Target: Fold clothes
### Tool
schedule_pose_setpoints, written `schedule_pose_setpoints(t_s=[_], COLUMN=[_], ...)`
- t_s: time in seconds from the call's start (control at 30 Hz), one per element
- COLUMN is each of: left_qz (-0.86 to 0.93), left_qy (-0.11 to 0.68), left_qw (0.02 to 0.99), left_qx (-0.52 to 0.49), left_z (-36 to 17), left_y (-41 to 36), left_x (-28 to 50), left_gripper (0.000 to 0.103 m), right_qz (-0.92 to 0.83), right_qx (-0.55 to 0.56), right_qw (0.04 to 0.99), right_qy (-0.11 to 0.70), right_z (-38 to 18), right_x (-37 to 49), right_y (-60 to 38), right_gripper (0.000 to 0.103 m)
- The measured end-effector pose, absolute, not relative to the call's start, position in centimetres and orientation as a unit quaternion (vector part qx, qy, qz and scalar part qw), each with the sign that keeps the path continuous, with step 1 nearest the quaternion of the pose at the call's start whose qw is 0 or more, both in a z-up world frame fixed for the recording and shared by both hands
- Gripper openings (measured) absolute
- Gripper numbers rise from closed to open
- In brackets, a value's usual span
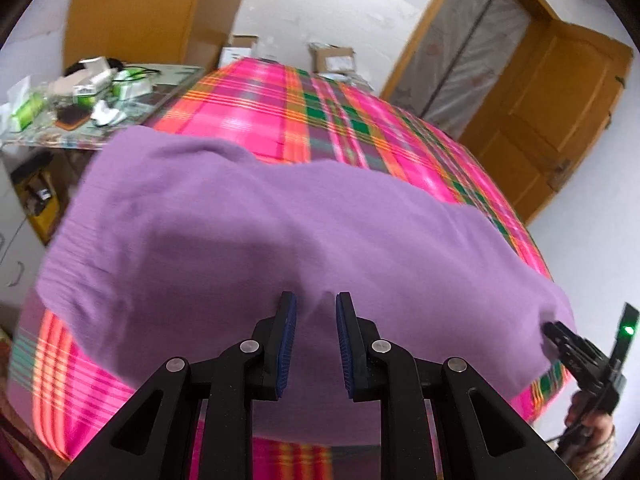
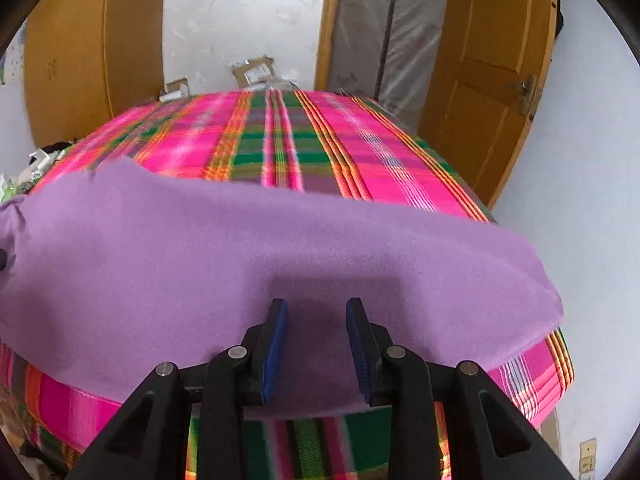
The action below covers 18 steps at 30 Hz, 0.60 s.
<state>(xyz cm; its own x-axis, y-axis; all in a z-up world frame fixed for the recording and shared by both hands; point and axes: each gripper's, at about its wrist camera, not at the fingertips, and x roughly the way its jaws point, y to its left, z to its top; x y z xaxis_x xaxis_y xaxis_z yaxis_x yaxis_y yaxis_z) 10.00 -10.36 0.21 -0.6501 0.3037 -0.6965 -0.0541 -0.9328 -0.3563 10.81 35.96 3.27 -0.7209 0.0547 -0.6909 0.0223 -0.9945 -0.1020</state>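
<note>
Small room, white walls, door (image 2: 492,80) at 2 o'clock. Filling the middle, a plaid bed (image 1: 248,120), serving as the folding surface. Spread across its near half, toward 6 o'clock, a purple cloth (image 1: 280,220), hem drooping over the edge, probably laid wide for an even fold. At 6 o'clock in the left view, left gripper (image 1: 316,300) narrowly parted, seemingly nipping a puckered tuck of hem, ready to carry it. At 6 o'clock in the right view, right gripper (image 2: 316,308) spread, smooth cloth showing in the gap, pads not pressing, likely poised for a matching hold.
</note>
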Motion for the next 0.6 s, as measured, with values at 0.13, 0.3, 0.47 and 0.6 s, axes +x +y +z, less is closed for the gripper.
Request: schedule_pose_setpoints(t_s=[0.13,0.3,0.47,0.6], left_qz=[0.895,0.898,0.902,0.899], left_qy=[-0.17,-0.164,-0.164,-0.179], left_qw=[0.063,0.031,0.01,-0.009], left_qx=[-0.409,-0.407,-0.4,-0.399], left_z=[-0.2,0.0,0.7,1.1], left_y=[-13.4,-15.7,-17.2,-18.8], left_x=[9.6,9.1,8.0,7.0], left_gripper=[0.021,0.021,0.021,0.021], right_qz=[0.926,0.928,0.921,0.905], right_qx=[-0.369,-0.355,-0.362,-0.386], right_qw=[-0.037,-0.099,-0.138,-0.178], right_qy=[-0.074,-0.053,-0.026,-0.006], right_z=[3.4,5.2,6.2,5.9], right_x=[10.2,8.0,4.2,2.2], right_y=[32.5,30.5,29.1,27.8], right_gripper=[0.031,0.031,0.031,0.031])
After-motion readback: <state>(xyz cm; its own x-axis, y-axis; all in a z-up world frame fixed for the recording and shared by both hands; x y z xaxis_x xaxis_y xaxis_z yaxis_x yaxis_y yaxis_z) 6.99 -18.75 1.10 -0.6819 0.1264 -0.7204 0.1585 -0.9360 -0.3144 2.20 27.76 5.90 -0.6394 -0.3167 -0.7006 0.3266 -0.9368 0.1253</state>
